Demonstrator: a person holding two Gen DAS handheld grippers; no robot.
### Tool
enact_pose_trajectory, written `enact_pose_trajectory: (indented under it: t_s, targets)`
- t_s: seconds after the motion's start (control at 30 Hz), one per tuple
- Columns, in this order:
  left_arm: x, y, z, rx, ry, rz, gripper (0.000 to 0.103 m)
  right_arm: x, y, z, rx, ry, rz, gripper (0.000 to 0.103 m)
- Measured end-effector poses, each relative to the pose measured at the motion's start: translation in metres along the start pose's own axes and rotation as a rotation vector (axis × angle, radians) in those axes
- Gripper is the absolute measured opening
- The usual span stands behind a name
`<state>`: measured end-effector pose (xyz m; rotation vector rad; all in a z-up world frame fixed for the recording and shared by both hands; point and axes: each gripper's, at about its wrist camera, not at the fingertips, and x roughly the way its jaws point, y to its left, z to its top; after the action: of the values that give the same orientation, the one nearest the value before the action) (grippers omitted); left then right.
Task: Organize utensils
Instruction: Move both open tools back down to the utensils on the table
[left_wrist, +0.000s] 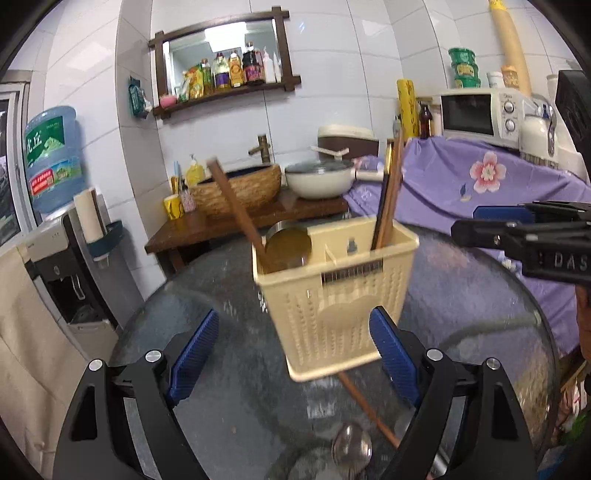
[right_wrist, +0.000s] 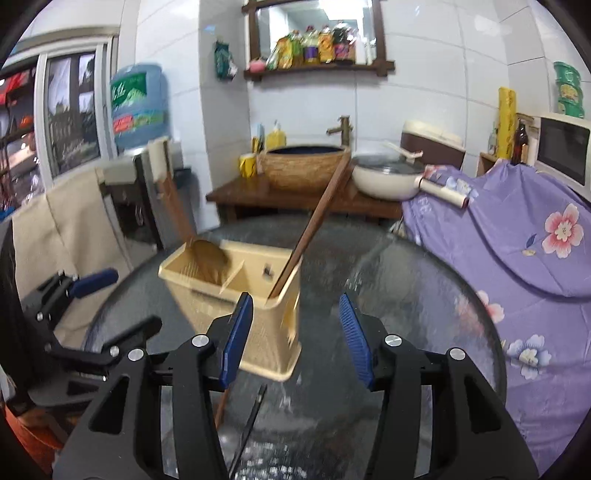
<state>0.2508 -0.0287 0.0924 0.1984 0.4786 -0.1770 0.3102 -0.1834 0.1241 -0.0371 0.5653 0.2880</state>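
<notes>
A cream plastic utensil basket (left_wrist: 332, 295) (right_wrist: 229, 295) stands on the glass table. A wooden ladle (left_wrist: 236, 214) (right_wrist: 208, 258) leans in its left compartment, and long chopsticks (left_wrist: 388, 195) (right_wrist: 314, 221) stand in its right one. On the glass in front lie a brown chopstick (left_wrist: 369, 406) (right_wrist: 221, 406), a black chopstick (right_wrist: 251, 424) and a metal spoon (left_wrist: 351, 448). My left gripper (left_wrist: 295, 350) (right_wrist: 110, 306) is open wide just short of the basket. My right gripper (right_wrist: 295, 339) (left_wrist: 476, 225) is open and empty near the basket's right corner.
The round glass table (right_wrist: 406, 295) ends at a purple flowered cloth (right_wrist: 535, 240) on the right. Behind it a wooden counter (right_wrist: 258, 195) carries a woven basin (right_wrist: 306, 166) and a white pan (right_wrist: 384, 181). A water dispenser (left_wrist: 55, 240) stands left, a microwave (left_wrist: 476, 112) right.
</notes>
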Motion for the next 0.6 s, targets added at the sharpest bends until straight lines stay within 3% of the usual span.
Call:
enact_pose_trajectory:
  t_s: [0.1,0.23,0.37,0.6]
  targets:
    - [0.006,-0.005,-0.025,0.002,0.079,-0.022,0.081,0.011,0.010,-0.030,-0.027,0.059,-0.017,0.049]
    - [0.014,-0.008,-0.053,-0.005,0.172,-0.050,0.079,0.026,0.011,-0.064,0.031,0.148,0.010,0.049]
    - [0.016,-0.009,-0.075,-0.025,0.220,-0.076,0.077,0.035,0.012,-0.088,0.037,0.182,-0.034,0.049]
    - [0.022,-0.018,-0.098,-0.001,0.279,-0.101,0.073,0.041,0.012,-0.115,0.088,0.237,-0.017,0.050]
